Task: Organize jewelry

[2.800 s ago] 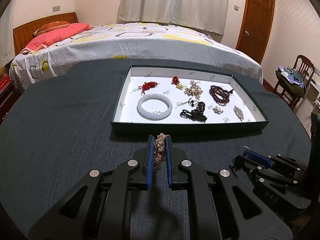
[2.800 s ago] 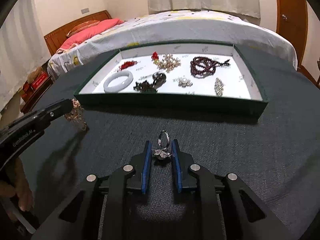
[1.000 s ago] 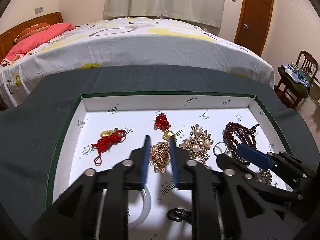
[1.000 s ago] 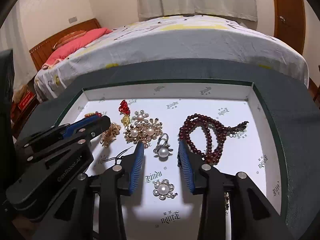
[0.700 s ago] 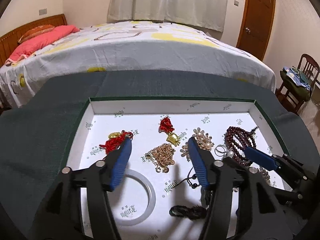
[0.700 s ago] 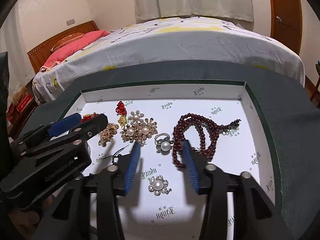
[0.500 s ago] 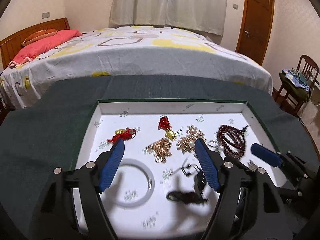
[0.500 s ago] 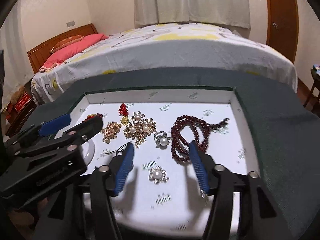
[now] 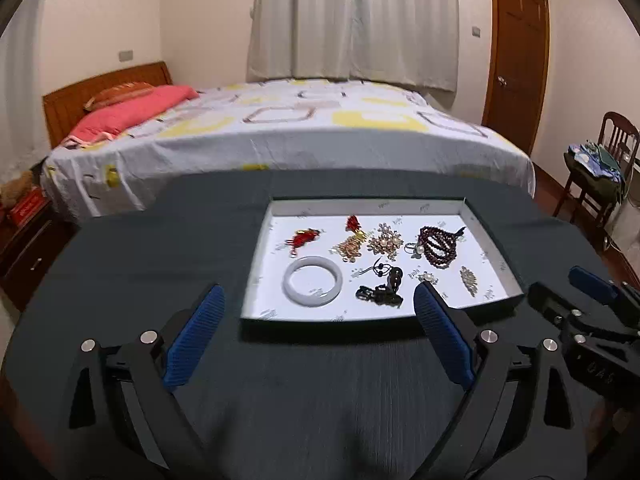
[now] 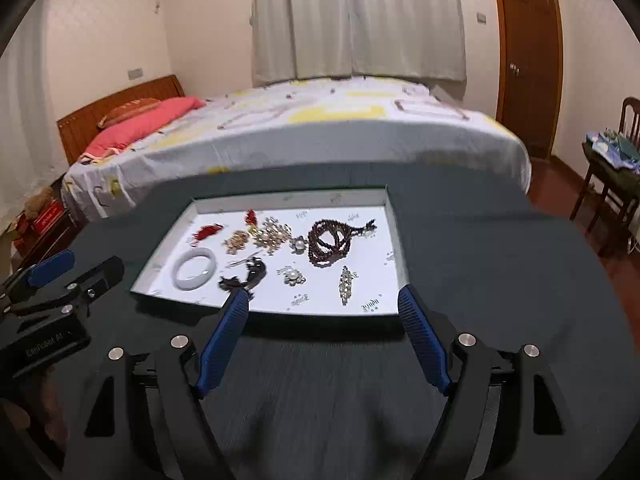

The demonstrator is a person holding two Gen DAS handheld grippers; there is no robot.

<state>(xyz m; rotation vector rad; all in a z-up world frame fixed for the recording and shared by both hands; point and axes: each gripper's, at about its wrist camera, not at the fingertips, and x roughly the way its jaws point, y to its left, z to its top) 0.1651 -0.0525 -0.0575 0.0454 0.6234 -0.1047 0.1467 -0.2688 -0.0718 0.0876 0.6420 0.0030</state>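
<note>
A green-edged white tray (image 9: pixel 256 280) (image 10: pixel 394 240) lies on the dark table and holds several pieces of jewelry. Among them are a gold chain (image 9: pixel 350 249) (image 10: pixel 237 241), a pearl ring (image 9: pixel 416 248) (image 10: pixel 298 244), a white bangle (image 9: pixel 313 286) (image 10: pixel 195 268) and dark red beads (image 9: pixel 438 242) (image 10: pixel 328 240). My left gripper (image 9: pixel 318 300) is drawn back in front of the tray's near edge, its jaws still opening, with nothing between them. My right gripper (image 10: pixel 324 302) hangs before the near edge too, jaws still opening and bare.
A bed (image 9: pixel 300 128) with a patterned cover and a pink pillow (image 9: pixel 132 110) runs behind the table. A wooden door (image 9: pixel 516 52) and a chair with clothes (image 9: pixel 600 160) stand at the right. A low dresser (image 9: pixel 24 240) sits at the left.
Both grippers let go of their pieces, the gold chain and the pearl ring, which now lie in the tray. Both pulled back and up from the tray while their jaws widened.
</note>
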